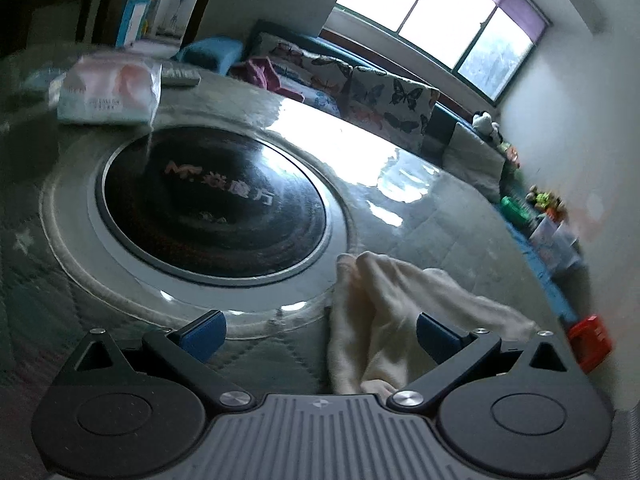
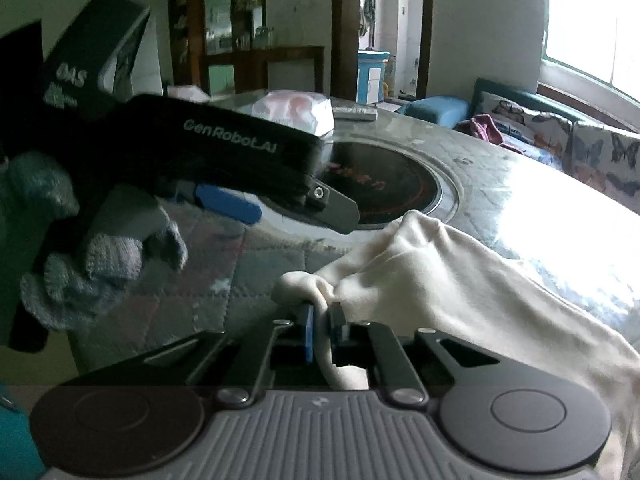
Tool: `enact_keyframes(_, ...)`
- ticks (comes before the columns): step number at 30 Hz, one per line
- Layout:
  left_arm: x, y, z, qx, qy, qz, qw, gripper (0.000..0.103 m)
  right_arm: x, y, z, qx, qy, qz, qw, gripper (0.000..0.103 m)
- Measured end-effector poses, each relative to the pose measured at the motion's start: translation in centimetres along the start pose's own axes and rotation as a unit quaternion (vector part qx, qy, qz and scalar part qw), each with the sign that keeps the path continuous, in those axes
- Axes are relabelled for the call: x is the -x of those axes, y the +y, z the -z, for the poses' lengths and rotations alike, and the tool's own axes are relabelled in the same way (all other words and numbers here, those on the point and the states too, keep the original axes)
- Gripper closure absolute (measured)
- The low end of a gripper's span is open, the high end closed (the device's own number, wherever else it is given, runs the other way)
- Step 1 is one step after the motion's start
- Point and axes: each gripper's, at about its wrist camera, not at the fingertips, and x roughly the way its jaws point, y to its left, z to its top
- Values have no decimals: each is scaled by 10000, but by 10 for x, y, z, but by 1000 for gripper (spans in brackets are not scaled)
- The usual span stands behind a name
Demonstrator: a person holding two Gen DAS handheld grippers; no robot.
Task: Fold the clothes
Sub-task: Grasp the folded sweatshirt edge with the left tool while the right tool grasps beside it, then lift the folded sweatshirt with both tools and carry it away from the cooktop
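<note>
While the right gripper [image 2: 323,322] has its jaws clenched on the cream garment [image 2: 420,276], the left gripper [image 1: 320,334] hovers with jaws released. Folding looks barely begun; the cloth lies bunched on the desk [image 1: 460,208].

Light source: daylight from the window [image 1: 440,20], blown out to white in both views.
Glare: broad white sheen on the glossy bench [image 1: 320,128]; repeated at right in the right wrist view.
Shadows: foreground dim; left hand-held gripper [image 2: 304,208] reads near black.
Blur: tissue pack [image 1: 108,92] smeared; gloved hand [image 2: 100,264] soft.
Distortion: fisheye bends edges, dark corners.
</note>
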Motion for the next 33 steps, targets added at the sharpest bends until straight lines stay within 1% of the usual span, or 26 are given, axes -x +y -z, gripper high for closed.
enact_keyframes(3, -7, 2, -3, 383, 177, 251, 9988, 0, 13, -13, -3, -221, -164, -170, 9995, 98)
enact_keyframes(8, -22, 2, -4, 868, 470, 573, 9935, 0, 31, -32, -7, -509, -387, -342, 9974, 98)
enact_keyframes(13, -35, -2, -7, 986, 588, 754, 9905, 2, 40, -41, -8, -557, -485, -458, 9962, 98)
enact_keyframes(15, -39, -2, -8, 1014, 622, 837, 9894, 6, 42, -40, -7, -582, -496, -535, 9956, 98)
enact_keyframes(19, -43, 1, -8, 1076, 637, 977, 9873, 10, 46, -33, -4, -497, -501, -666, 9953, 98)
enact_keyframes(20, -42, 2, -8, 1076, 636, 985, 9873, 14, 48, -31, -2, -472, -508, -703, 9951, 98)
enact_keyframes(21, -42, 4, -7, 1086, 648, 995, 9870, 22, 48, -30, -2, -458, -512, -732, 9950, 98)
enact_keyframes(22, -42, 6, -7, 1098, 663, 1005, 9866, 26, 49, -29, -1, -455, -515, -764, 9947, 98)
enact_keyframes(23, -42, 8, -6, 1103, 675, 998, 9866, 35, 49, -26, 2, -468, -521, -797, 9944, 98)
enact_keyframes(24, -43, 9, -6, 1107, 686, 987, 9866, 47, 49, -24, 3, -459, -522, -813, 9943, 98)
enact_keyframes(25, -43, 11, -4, 1116, 705, 970, 9865, 52, 48, -22, 4, -447, -524, -817, 9943, 98)
enact_keyframes(27, -43, 14, -3, 1104, 751, 962, 9864, 71, 47, -19, 5, -424, -527, -821, 9943, 98)
enact_keyframes(30, -41, 18, 1, 1065, 743, 949, 9870, 81, 46, -18, 10, -461, -469, -792, 9947, 97)
enact_keyframes(32, -40, 19, 2, 1034, 739, 938, 9874, 83, 51, -23, 13, -545, -476, -640, 9953, 93)
enact_keyframes(33, -39, 20, 2, 1026, 738, 938, 9875, 83, 53, -26, 15, -588, -483, -557, 9955, 93)
